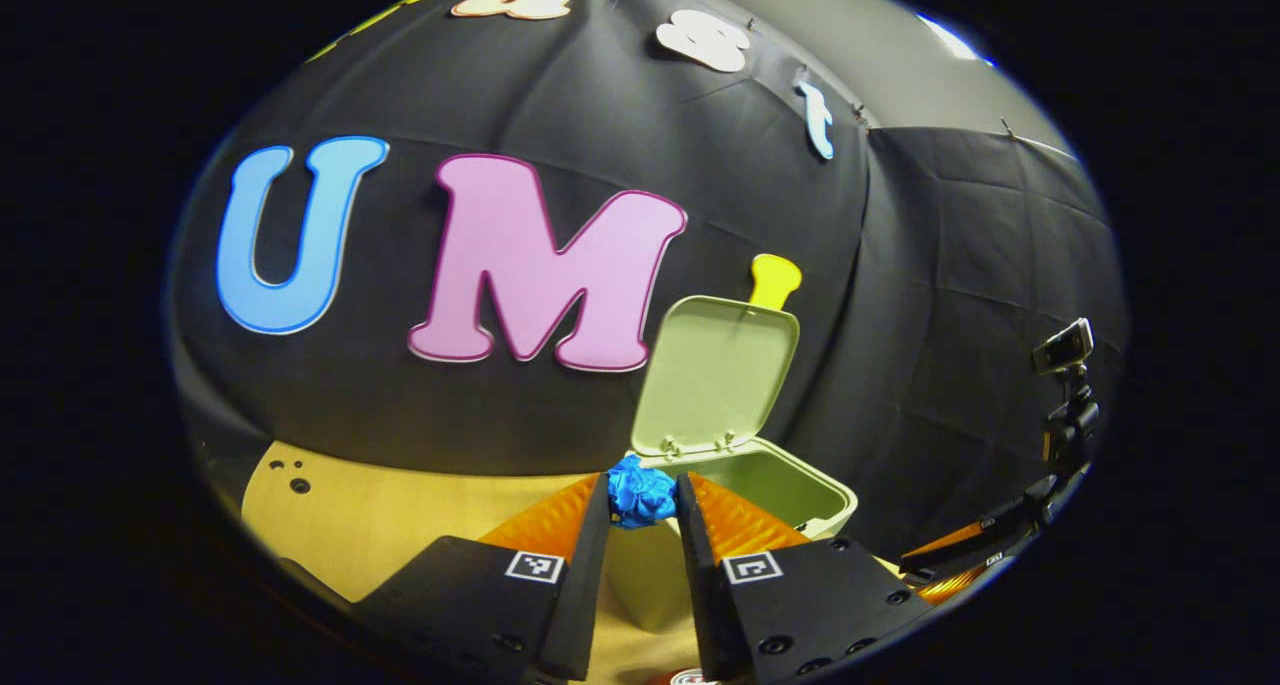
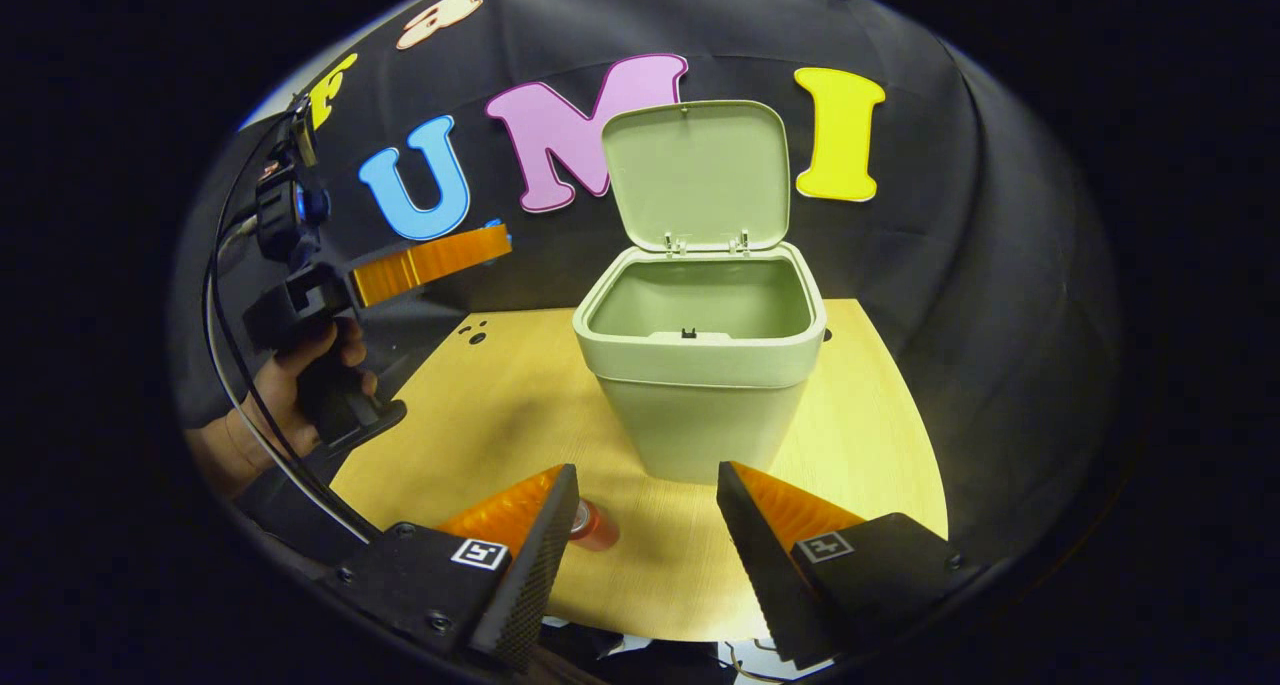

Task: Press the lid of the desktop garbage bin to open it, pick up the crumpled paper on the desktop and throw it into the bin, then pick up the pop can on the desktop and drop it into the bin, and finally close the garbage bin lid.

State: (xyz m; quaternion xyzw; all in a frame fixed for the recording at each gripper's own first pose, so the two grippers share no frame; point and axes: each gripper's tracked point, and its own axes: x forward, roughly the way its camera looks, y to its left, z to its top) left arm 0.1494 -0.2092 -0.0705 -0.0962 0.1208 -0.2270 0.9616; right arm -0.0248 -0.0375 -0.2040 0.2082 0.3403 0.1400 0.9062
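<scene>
I've got the paper (image 1: 641,495) pinched in my left gripper (image 1: 643,500), bin (image 1: 790,485) just ahead-right, lid (image 2: 695,173) up. Right gripper (image 2: 645,515) gapes empty, can (image 2: 592,525) by its left finger.

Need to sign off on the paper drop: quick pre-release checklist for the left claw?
1. Bin lid open and upright: ok.
2. Crumpled paper pinched between both fingers of the left claw: ok.
3. Paper above the mouth of the bin: not ok; in the left gripper view it sits near the rim, not plainly over it.
4. Bin interior free to take the paper: ok, nothing seen inside in the right gripper view.
5. Right claw open and clear of the bin: ok.
6. Pop can within reach on the desktop by the right claw: ok.
</scene>
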